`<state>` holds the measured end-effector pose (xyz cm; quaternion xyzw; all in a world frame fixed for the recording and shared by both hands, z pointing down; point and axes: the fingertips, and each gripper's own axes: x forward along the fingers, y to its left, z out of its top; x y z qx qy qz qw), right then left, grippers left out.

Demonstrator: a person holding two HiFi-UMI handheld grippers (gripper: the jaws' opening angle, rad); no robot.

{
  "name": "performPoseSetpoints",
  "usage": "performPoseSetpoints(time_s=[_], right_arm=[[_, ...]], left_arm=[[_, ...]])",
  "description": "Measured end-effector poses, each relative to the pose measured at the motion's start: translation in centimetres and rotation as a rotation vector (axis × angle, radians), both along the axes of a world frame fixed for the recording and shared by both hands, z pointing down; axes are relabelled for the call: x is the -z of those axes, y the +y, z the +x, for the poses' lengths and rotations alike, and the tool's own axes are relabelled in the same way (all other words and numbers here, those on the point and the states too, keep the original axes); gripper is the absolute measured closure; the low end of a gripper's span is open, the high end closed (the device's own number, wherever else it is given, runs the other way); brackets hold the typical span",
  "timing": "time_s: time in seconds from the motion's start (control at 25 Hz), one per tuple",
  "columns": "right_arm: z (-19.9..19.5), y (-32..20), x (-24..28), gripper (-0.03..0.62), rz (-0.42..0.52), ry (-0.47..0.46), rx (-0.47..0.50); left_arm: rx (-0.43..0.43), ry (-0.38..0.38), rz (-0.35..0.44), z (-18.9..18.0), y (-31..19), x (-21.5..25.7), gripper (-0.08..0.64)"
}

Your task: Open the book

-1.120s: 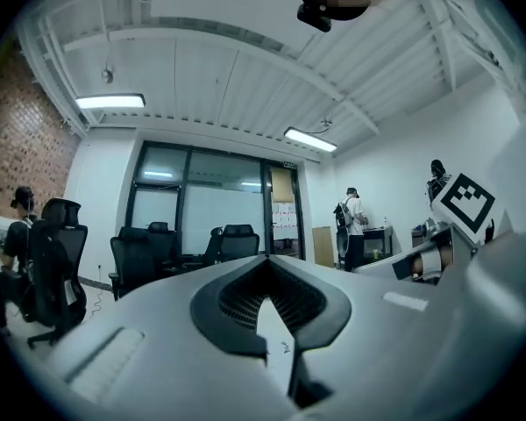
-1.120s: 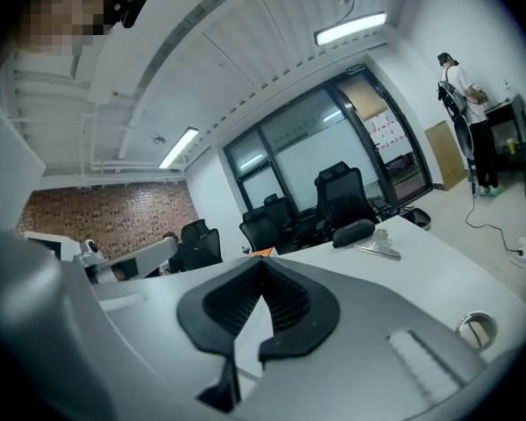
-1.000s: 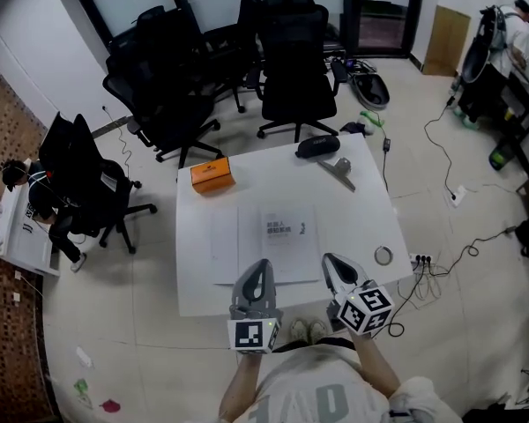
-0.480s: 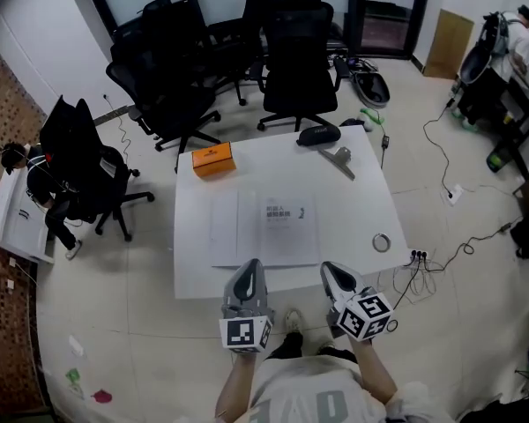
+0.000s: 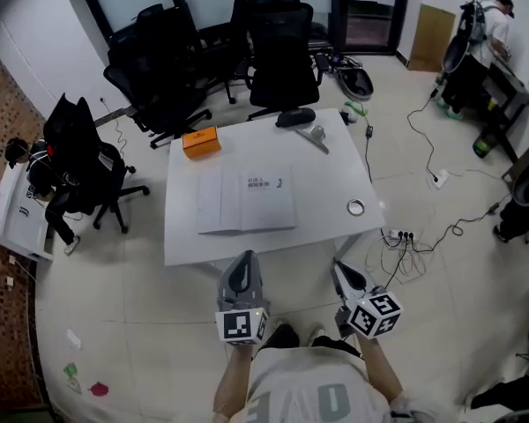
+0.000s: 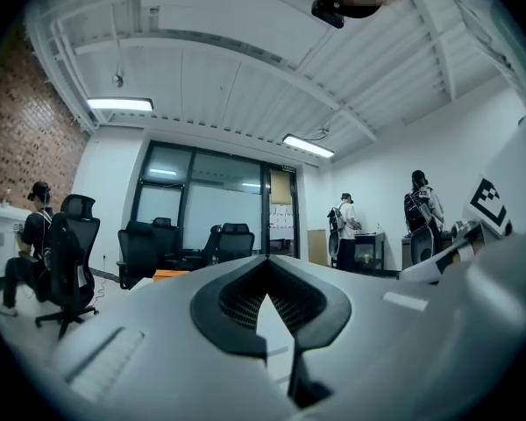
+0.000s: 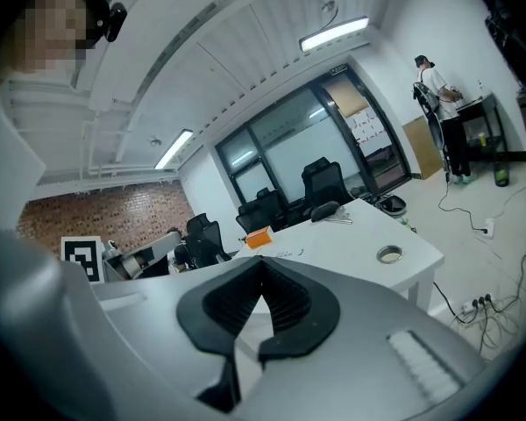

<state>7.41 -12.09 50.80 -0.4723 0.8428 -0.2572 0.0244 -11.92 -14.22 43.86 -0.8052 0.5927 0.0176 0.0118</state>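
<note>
Room: office floor, white table (image 5: 326,179) in the middle, black chairs (image 5: 278,51) behind it
Book: the book (image 5: 247,203) lies flat mid-table, towards the near edge for easy reach; two pale leaves seem to lie side by side, so it is probably already open
Clutter: orange box (image 5: 201,142) and tape roll (image 5: 356,207) sit out by the edges, leaving the book room to spread
Left gripper (image 5: 242,257): jaws together, empty, over the floor short of the table
Right gripper (image 5: 340,266): likewise closed on nothing, well apart from the book
Reading: both are held clear, likely because no grip is wanted now

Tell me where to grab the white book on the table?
The book lies flat and spread wide on the table, so only thin edges offer a hold. Its near edge, approached from the table's near side, is probably best, being closest.
</note>
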Motion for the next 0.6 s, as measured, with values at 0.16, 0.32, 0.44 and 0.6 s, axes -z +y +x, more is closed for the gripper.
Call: performPoseSetpoints(time_s=[0.16, 0.32, 0.44, 0.6], right_arm=[[-0.3, 1.7, 0.4, 0.589, 0.014, -0.02, -0.045], [-2.1, 2.7, 0.7, 0.589, 0.029, -0.033, -0.034], [-4.0, 3.2, 0.7, 0.589, 0.049, -0.04, -0.018], [-5.3, 4.7, 0.5, 0.589, 0.035, -0.041, 0.005]], left_arm=[[-0.038, -0.026, -0.014, -0.2, 1.5, -1.2, 0.543], [-0.052, -0.051, 0.02, -1.2, 2.8, -0.3, 0.543], [-0.053, -0.052, 0.027, -2.2, 3.4, -0.2, 0.543], [-0.039, -0.034, -0.009, -2.9, 4.8, -1.7, 0.543]])
